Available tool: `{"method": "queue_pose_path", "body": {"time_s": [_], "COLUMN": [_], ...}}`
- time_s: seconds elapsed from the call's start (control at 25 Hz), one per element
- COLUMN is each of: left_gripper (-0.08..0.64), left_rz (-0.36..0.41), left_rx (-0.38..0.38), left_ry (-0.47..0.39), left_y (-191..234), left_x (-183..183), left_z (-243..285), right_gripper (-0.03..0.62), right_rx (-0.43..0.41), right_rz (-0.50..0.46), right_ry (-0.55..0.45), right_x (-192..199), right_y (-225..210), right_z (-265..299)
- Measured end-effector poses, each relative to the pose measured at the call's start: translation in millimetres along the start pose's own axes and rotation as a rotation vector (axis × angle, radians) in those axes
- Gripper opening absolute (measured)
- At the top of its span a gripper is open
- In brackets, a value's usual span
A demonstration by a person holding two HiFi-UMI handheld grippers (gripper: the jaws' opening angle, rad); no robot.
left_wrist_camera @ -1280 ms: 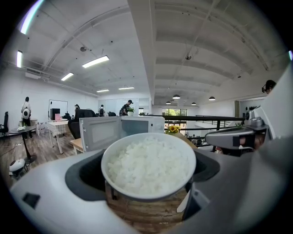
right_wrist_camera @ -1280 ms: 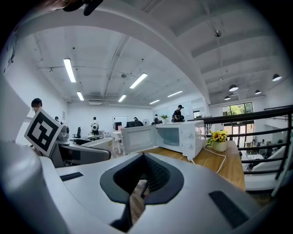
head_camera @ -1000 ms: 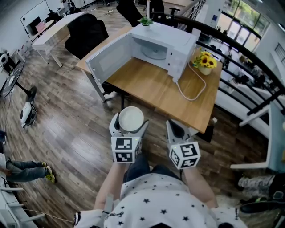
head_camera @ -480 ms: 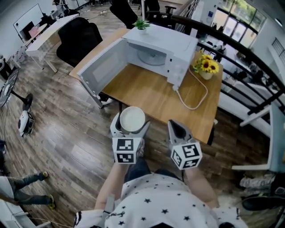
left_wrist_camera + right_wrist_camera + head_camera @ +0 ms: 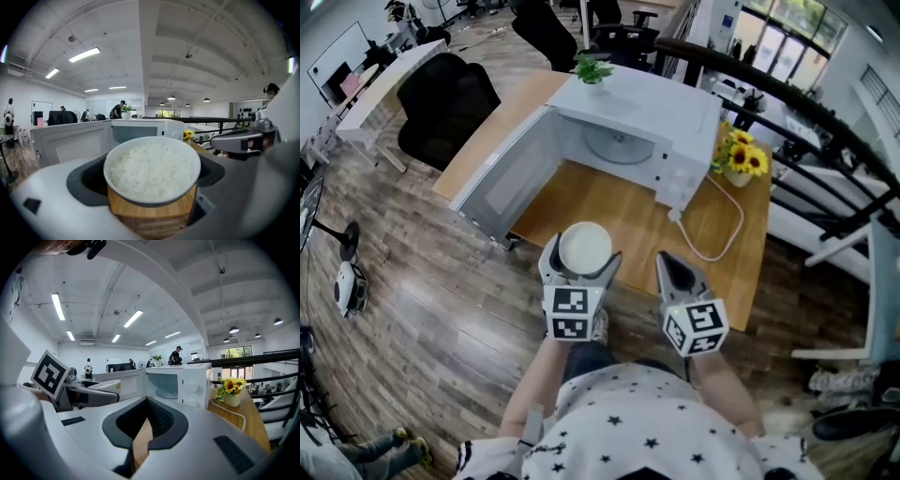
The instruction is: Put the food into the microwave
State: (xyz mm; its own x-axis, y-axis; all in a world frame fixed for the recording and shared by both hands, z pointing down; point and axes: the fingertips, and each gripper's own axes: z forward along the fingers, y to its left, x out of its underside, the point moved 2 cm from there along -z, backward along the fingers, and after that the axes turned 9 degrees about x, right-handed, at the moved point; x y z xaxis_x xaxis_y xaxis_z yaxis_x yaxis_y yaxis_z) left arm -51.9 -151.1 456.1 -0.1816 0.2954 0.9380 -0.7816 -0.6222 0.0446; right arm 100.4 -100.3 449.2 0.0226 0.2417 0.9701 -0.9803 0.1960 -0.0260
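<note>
While the left gripper (image 5: 581,259) clamps its jaws on both sides of a white bowl of rice (image 5: 584,247), the bowl sits level between them, over the near edge of the wooden table (image 5: 628,220). In the head view the microwave (image 5: 642,117) stands at 12 o'clock from the bowl, well apart, its door (image 5: 502,183) swung open toward 9 o'clock. The right gripper (image 5: 672,266), at 3 o'clock of the left, has its jaws pressed together on nothing. Sunflowers (image 5: 741,161) stand at 3 o'clock of the microwave.
</note>
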Motion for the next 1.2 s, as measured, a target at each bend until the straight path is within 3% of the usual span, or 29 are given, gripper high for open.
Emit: {"method": "queue_pose_path", "body": {"time_s": [0.4, 1.2], "left_gripper": [0.518, 0.518], "left_rz": [0.046, 0.118], "left_rx": [0.090, 0.228], "left_ry": [0.025, 0.072], "left_y": [58.9, 102.6], "left_x": [-19.4, -26.6], "left_z": [86.3, 221.7], "right_gripper": [0.003, 0.003], "right_rx": [0.079, 0.196], "right_rz": [0.002, 0.060], "right_ry": [0.016, 0.060], "right_x": [-13.2, -9.4], "right_y": [-10.5, -29.5], "right_z": [80.1, 147.7]}}
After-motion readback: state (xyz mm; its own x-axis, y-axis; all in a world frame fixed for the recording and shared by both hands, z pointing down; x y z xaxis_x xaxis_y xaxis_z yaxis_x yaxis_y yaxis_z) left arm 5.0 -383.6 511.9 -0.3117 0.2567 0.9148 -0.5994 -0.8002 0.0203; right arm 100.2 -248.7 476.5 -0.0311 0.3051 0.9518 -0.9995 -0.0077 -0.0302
